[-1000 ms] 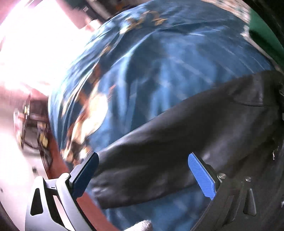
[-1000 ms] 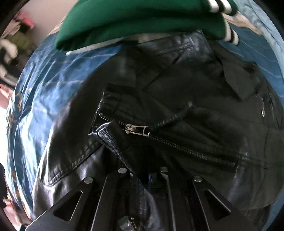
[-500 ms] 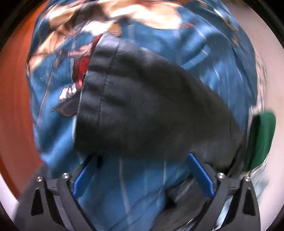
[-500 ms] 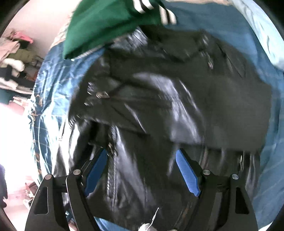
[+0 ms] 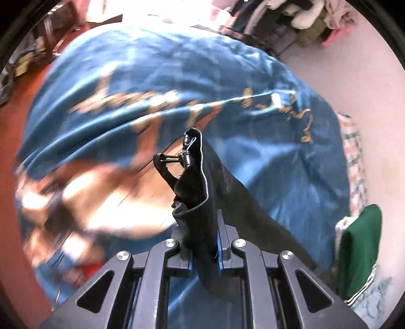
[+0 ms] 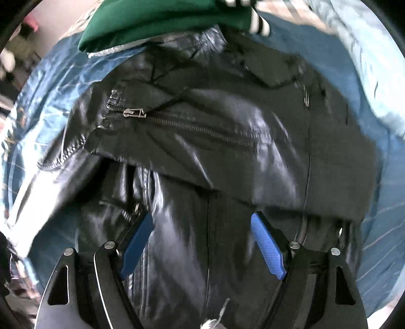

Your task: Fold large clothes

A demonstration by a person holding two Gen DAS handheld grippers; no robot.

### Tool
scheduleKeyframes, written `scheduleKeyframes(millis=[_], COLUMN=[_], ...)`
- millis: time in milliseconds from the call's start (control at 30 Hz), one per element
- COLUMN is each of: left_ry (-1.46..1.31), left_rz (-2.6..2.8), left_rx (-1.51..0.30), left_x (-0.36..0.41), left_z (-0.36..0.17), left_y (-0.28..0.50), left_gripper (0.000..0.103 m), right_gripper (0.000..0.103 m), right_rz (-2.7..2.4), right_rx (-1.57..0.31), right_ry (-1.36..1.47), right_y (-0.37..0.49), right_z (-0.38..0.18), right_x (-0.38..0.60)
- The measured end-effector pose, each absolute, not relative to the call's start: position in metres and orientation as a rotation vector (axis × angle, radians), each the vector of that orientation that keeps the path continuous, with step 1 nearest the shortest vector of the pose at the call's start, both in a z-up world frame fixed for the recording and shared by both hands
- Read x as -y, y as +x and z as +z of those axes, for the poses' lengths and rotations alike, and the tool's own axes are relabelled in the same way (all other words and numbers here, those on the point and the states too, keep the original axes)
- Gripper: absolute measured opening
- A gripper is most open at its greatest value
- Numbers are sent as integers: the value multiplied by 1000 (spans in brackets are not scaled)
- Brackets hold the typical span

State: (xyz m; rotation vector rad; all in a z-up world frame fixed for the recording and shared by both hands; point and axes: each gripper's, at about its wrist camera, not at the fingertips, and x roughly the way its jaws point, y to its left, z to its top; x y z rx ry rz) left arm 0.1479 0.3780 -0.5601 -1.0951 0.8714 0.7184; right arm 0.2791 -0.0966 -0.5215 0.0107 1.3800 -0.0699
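Observation:
A black leather jacket [image 6: 227, 141] lies spread on a blue printed bedspread [image 6: 50, 83], its zipper running across the chest. My right gripper [image 6: 202, 243] is open just above the jacket's lower part, empty. My left gripper [image 5: 202, 243] is shut on the end of the jacket's sleeve [image 5: 197, 182], which stands up between the fingers with a zip pull at its tip; the sleeve trails down to the right over the bedspread [image 5: 278, 157].
A folded green garment with striped cuffs [image 6: 157, 20] lies at the jacket's collar end; it also shows in the left wrist view [image 5: 359, 253]. Red floor [image 5: 15, 141] is at the left, a clothes rack [image 5: 303, 17] at the back.
My left gripper has closed on the sleeve end and lifted it off the bed. My right gripper, shut on the jacket a second ago, has opened and pulled back.

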Motion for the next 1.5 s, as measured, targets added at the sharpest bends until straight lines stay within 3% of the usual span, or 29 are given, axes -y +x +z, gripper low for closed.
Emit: scheduleKeyframes(millis=[100,200,267,333,400,433,467,733,1067,1267,1500], left_ry=[-1100,-1150,-1156,-1128,-1069,-1029,-960,-563,-228,-177,-95], left_rz=[638,564,552,602,651,675,719,640,308,-33,-396], left_rx=[-915,-926,-891,-910,-936,-942,-960,-879,-816,-861,-1011], left_x=[-380,-379,-375,-370,-368,-367,-366,-335,-206,-53,147], left_z=[-588,-612,-611,-605,-597,-593,-585,-481,-375,-370,-426], left_y=[161,172,174,178,196,200,208,253,310,343,346], left_gripper=[19,35,57,59,56,37,9,5,4,4,4], right_gripper=[83,86,87,87,87,87,87,87,87,87,87], right_rz=[-69,-89,-113,-152,-189,-206,-216,-237,-193,-343,-594], right_rx=[-1393,-1375,-1356,-1353,-1348,-1350,-1350,-1334,-1327,-1303,-1299], right_ry=[17,-2,-33,-82,-133,-161,-171,-134,195,344,433], right_y=[288,295,300,304,307,310,312,319,309,274,215], right_z=[-529,-530,-531,-533,-536,-538,-538,-522,-487,-472,-490], right_x=[88,78,73,66,59,55,53,53,119,227,355])
